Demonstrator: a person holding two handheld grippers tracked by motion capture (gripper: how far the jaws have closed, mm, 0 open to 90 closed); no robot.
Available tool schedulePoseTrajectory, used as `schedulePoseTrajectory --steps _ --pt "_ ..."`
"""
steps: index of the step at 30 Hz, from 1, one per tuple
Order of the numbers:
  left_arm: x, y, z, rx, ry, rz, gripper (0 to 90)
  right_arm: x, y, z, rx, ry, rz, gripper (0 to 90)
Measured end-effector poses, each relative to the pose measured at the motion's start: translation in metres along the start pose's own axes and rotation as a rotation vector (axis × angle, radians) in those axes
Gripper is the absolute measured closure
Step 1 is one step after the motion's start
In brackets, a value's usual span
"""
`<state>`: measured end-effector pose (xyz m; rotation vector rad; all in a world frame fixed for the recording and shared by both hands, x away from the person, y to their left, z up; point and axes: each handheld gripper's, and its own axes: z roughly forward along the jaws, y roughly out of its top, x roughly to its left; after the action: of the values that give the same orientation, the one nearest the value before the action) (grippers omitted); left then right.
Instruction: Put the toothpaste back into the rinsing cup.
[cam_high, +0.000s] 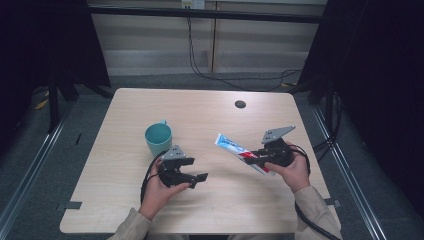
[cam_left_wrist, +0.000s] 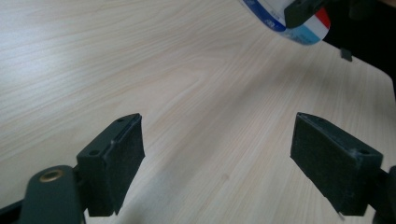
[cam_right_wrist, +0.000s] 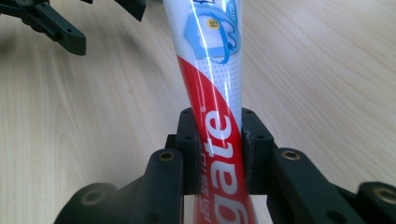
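A red, white and blue toothpaste tube (cam_high: 235, 148) is held off the table, pointing up and to the left. My right gripper (cam_high: 256, 159) is shut on its red lower part; in the right gripper view both jaws squeeze the toothpaste tube (cam_right_wrist: 215, 98). My left gripper (cam_high: 196, 171) stands open just above the table at the front left, nothing between its jaws. In the left gripper view my left gripper (cam_left_wrist: 217, 163) frames bare wood, with the toothpaste tube (cam_left_wrist: 299, 23) at the top right. A teal cup (cam_high: 158, 139) stands upright behind the left gripper.
The light wooden table (cam_high: 200, 107) has a round dark hole (cam_high: 240, 104) near its far edge. Dark curtains hang on both sides, and cables (cam_high: 210, 75) run across the floor beyond the table. The person's sleeves come in at the bottom.
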<state>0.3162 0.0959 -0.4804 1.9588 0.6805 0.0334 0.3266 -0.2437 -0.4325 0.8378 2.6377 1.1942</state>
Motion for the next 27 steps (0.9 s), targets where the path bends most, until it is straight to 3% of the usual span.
schedulePoseTrajectory --steps 11,22,27 --pt "-0.012 0.018 0.016 -0.041 -0.044 0.01 21.8 0.009 0.011 0.006 -0.021 0.023 -0.018 73.2" --pt "-0.014 0.027 0.021 -0.078 -0.069 -0.018 23.0 0.015 0.015 0.013 -0.029 0.053 -0.026 73.2" --pt "-0.017 0.029 0.026 -0.071 -0.07 -0.007 23.3 0.018 0.018 0.014 -0.027 0.054 -0.037 73.1"
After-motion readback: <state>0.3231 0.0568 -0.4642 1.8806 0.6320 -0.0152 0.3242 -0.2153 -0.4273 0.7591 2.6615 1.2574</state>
